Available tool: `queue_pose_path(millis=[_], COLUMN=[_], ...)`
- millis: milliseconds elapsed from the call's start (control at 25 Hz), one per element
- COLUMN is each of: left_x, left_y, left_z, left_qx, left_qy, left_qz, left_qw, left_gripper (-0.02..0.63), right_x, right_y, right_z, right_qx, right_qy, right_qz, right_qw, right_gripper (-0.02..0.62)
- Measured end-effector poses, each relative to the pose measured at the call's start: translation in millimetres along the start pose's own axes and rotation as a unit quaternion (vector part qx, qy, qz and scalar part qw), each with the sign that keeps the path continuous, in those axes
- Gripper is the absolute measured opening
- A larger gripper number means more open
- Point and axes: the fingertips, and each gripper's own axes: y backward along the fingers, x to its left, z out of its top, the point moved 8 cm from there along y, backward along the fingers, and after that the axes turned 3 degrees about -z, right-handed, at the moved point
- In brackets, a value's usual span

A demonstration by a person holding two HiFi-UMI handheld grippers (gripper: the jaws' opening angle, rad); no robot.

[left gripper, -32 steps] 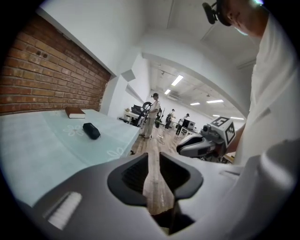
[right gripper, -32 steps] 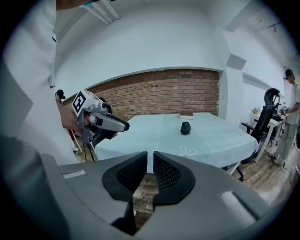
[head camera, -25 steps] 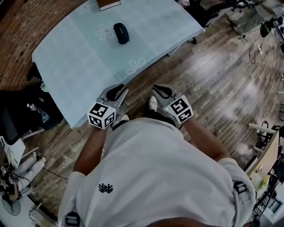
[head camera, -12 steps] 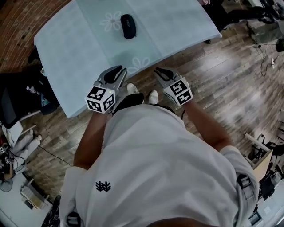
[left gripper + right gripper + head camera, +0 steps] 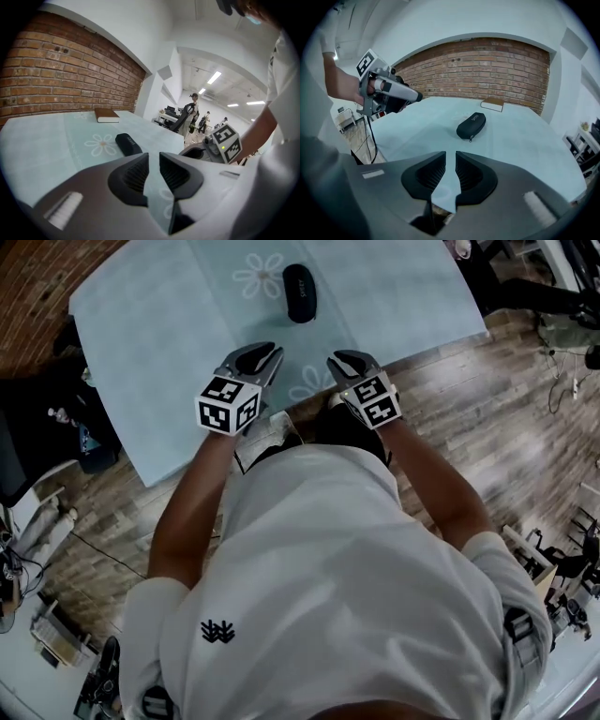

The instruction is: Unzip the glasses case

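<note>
Left tool (image 5: 262, 354) slightly parted, empty, above the near edge of the pale-blue cloth-covered counter (image 5: 150, 334). Ahead, between both tools: black oval zipped glasses case (image 5: 300, 292), untouched. Right tool (image 5: 342, 360) likewise parted, empty. Advisable: pin case with left, pinch zip pull (image 5: 471, 138) with right.

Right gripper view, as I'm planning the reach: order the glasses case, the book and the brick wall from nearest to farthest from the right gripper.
From the right gripper:
1. glasses case, on the tablecloth just ahead, slightly right.
2. book, beyond the case, at the cloth's far edge.
3. brick wall, farthest, behind both.
</note>
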Motion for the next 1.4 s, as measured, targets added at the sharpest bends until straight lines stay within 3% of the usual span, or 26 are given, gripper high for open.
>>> queue_pose_path(millis=[280, 600, 1040, 1160, 1400], left_x=[33, 63, 73, 74, 70], left_y=[-49, -109, -157, -158, -163], left_z=[13, 34, 37, 32, 27], left_qx=[0.024, 0.057, 0.099, 0.114, 0.125], left_qy=[0.009, -0.012, -0.040, -0.047, -0.075], left_qz=[0.025, 0.038, 0.045, 0.047, 0.050], left_qw=[0.9994, 0.9976, 0.9933, 0.9913, 0.9881], left_gripper=[0.132, 0.132, 0.132, 0.132, 0.130], right_x=[-22, -42, -52, -50, -51], right_y=[-65, -112, -127, -127, -122], right_z=[13, 11, 13, 16, 13], right_qx=[0.027, 0.053, 0.067, 0.067, 0.070], right_qy=[0.016, 0.052, 0.070, 0.070, 0.063], right_qz=[0.038, 0.060, 0.069, 0.070, 0.074], right_qw=[0.999, 0.995, 0.993, 0.993, 0.993], right_gripper=[0.052, 0.071, 0.074, 0.026, 0.025])
